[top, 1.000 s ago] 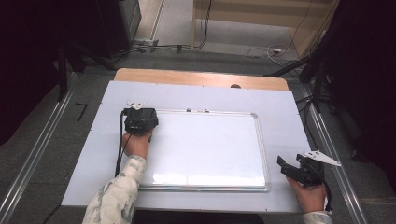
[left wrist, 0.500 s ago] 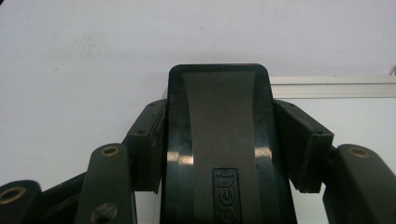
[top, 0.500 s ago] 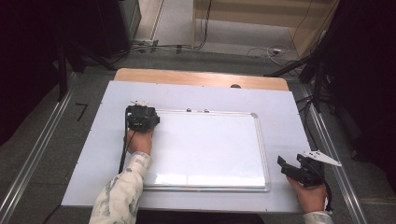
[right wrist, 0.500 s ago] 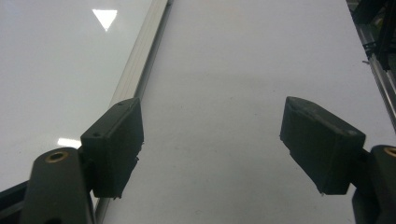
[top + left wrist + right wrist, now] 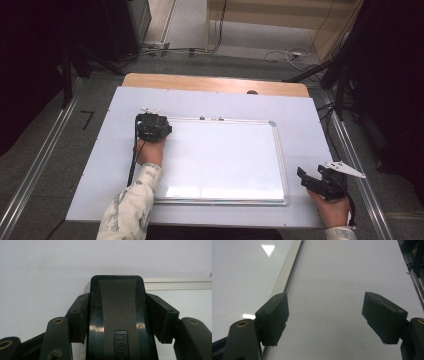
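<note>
High view – whiteboard: lies flat on the white worktop, silver-framed, nearer the front edge.
High view – left gripper: at the whiteboard's far left corner, left hand behind it.
High view – right gripper: near the worktop's front right corner, just off the whiteboard's right edge, in the right hand.
Left gripper view – left gripper: jaws clenched on a black eraser, which sits over the frame corner.
Right gripper view – right gripper: jaws spread wide, nothing between them, above bare worktop; whiteboard edge beside its left jaw.
</note>
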`<state>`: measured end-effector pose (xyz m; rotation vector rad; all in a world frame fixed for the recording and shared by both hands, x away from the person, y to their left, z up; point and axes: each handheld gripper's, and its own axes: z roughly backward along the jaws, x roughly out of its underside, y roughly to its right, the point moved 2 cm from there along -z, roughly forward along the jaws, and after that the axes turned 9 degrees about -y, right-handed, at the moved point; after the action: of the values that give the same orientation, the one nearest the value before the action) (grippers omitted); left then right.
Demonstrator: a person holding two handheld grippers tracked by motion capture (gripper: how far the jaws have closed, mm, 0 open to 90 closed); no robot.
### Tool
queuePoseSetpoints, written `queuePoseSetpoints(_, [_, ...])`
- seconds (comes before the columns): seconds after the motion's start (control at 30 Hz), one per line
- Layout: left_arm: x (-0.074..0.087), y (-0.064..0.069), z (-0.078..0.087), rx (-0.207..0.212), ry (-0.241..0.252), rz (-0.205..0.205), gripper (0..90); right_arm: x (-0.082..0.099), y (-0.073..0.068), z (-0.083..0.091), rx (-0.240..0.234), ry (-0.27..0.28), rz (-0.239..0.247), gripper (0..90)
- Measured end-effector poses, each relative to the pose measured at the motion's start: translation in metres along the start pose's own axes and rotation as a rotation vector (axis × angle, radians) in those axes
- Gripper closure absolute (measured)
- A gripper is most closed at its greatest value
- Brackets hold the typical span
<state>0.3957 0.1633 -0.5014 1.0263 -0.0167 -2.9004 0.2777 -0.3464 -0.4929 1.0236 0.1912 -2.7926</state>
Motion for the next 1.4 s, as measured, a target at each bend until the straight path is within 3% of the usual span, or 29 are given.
queuePoseSetpoints(0.47, [0.001,-0.006,0.010,0.057,0.067,0.011,35.6,0.000,0.000,0.000,0.002,0.001,-0.003,20.2])
queuePoseSetpoints(0.6, [0.001,-0.008,0.013,0.057,0.081,-0.004,34.6,0.000,0.000,0.000,0.000,0.000,-0.001,20.2])
queuePoseSetpoints(1.17, [0.005,-0.007,0.037,0.184,0.132,-0.008,27.3,0.000,-0.001,0.000,0.002,-0.001,0.001,20.2])
queuePoseSetpoints(1.4, [0.011,-0.008,0.046,0.214,0.148,-0.019,23.8,0.000,-0.001,0.000,0.005,-0.003,0.002,20.2])
